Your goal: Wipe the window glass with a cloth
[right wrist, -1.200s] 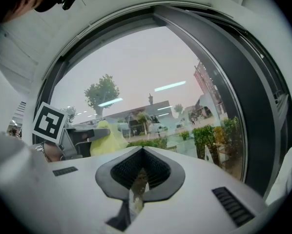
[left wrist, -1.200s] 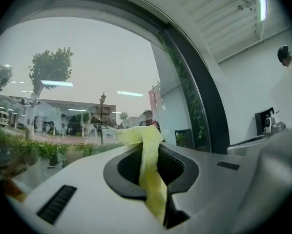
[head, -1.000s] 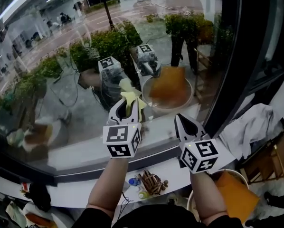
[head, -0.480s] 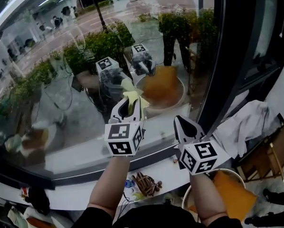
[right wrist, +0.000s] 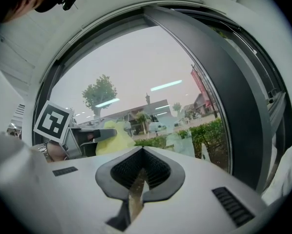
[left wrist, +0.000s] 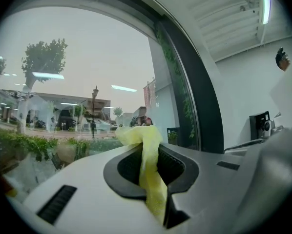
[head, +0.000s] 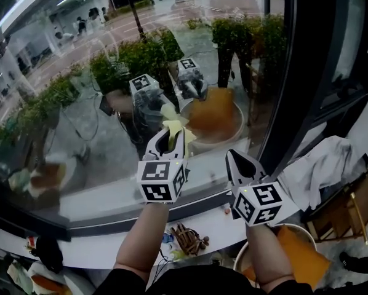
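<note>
Window glass: the big pane (head: 73,121) filled the upper left and centre of the head view, street and shrubs beyond it, a dark frame post (head: 295,72) down the right side and a white sill (head: 128,226) along the bottom.
Cloth: a yellow strip (head: 177,129) sat at centre frame, and in the left gripper view (left wrist: 148,172) it ran lengthwise along the jaws and bunched over their tips.
Left gripper: clenched on the cloth (head: 170,139), jaws nipped onto the strip from both sides (left wrist: 151,155) and pointing up-frame at the pane.
Right gripper: closed with nothing in it (head: 238,160), only a thin slit between the pads (right wrist: 137,182); it sat lower right of the left one, near the frame post.
Reflection: both marker cubes were mirrored in the pane (head: 146,86) just above the real grippers.
Key relation: the glass lay straight ahead of the left jaws, and the cloth's bunched end led. It seemed to meet its own yellow reflection, so I judged it on the pane or just off it; contact could not be confirmed.
Nearer hand: the left, clearly. It held the cloth and its tips sat higher in frame, closer to the glass.
Next move: likely a sideways or downward sweep with the left, pressing the bunched end flat.
</note>
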